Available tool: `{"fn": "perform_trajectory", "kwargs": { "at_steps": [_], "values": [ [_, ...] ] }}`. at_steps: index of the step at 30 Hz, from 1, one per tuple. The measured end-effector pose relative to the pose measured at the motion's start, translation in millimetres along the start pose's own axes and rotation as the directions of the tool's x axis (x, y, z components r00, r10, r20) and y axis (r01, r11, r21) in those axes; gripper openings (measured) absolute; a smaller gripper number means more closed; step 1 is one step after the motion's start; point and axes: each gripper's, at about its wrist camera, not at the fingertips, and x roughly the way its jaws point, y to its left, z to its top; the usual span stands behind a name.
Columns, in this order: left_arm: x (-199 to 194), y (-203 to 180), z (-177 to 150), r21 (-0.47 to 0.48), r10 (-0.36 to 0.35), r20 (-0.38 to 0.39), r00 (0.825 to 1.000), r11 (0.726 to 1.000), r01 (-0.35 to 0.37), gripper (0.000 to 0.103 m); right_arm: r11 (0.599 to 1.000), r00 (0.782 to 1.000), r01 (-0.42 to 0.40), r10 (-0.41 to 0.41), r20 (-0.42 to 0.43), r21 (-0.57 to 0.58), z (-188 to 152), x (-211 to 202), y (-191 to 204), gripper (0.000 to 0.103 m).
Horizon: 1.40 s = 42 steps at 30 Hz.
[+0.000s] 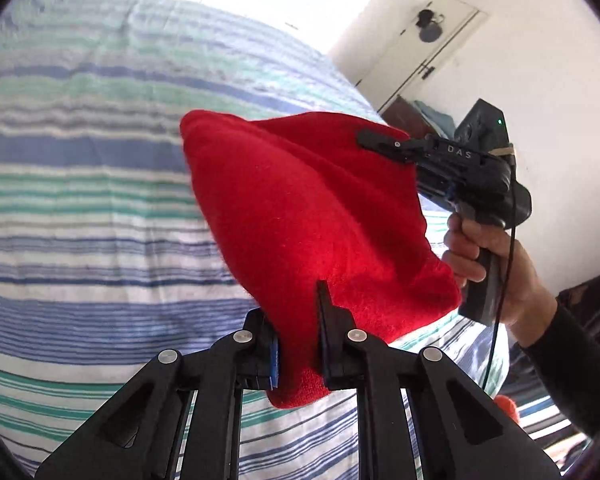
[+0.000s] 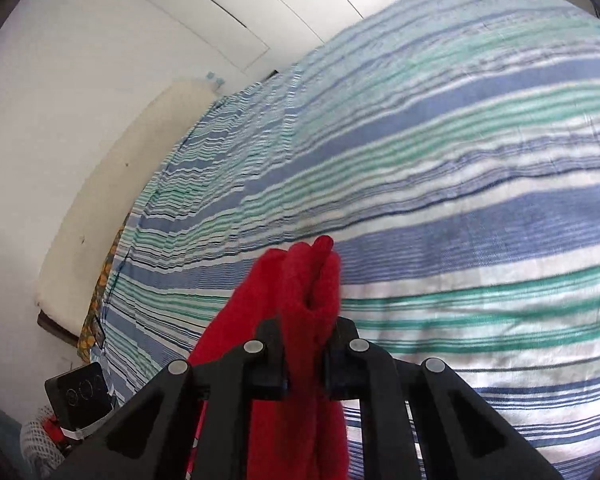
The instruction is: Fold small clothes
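Observation:
A small red fleece garment (image 1: 300, 216) hangs in the air above the striped bed (image 1: 80, 200), stretched between both grippers. My left gripper (image 1: 298, 340) is shut on its near lower edge. The right gripper (image 1: 380, 142), held by a hand, pinches the far upper edge in the left wrist view. In the right wrist view my right gripper (image 2: 304, 356) is shut on a bunched fold of the red garment (image 2: 300, 288), which sticks up past the fingers and hangs down below them.
The blue, green and white striped bedspread (image 2: 460, 200) fills both views. A white wall and door (image 1: 440, 48) stand behind the bed's right side. A cream headboard or mattress edge (image 2: 100, 200) lies left of the bed. A mesh basket (image 2: 40, 440) sits at lower left.

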Motion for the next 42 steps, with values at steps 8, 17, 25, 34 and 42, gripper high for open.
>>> {"fn": "perform_trajectory", "kwargs": {
  "at_steps": [8,17,25,34,42],
  "values": [
    [37.0,-7.8,-43.5,0.035,0.304,-0.12,0.945,0.953,-0.301,0.063,0.948,0.948,0.316,-0.317,-0.028,-0.041,-20.1,-6.8,-12.3,0.058],
    [-42.8,-55.1,-114.9,0.172,0.631,0.08,0.772,0.754,-0.634,0.096,0.85,0.861,0.498,-0.508,-0.018,-0.172,-141.0,-84.5,32.7,0.091],
    [-86.5,-78.5,-140.3,0.151,0.658,-0.041,0.752,0.748,-0.646,0.096,0.839,0.845,0.522,-0.533,-0.045,-0.152,-278.8,-135.6,120.9,0.091],
    [-119.1,-112.5,-158.5,0.113,0.587,-0.037,0.809,0.807,-0.58,0.097,0.789,0.809,0.563,-0.587,-0.028,-0.245,-323.1,-163.7,197.2,0.091],
    [-129.1,-114.9,-167.0,0.105,0.615,-0.034,0.788,0.786,-0.609,0.097,0.747,0.783,0.592,-0.622,-0.002,-0.304,-337.5,-161.4,226.8,0.091]
  ]
}}
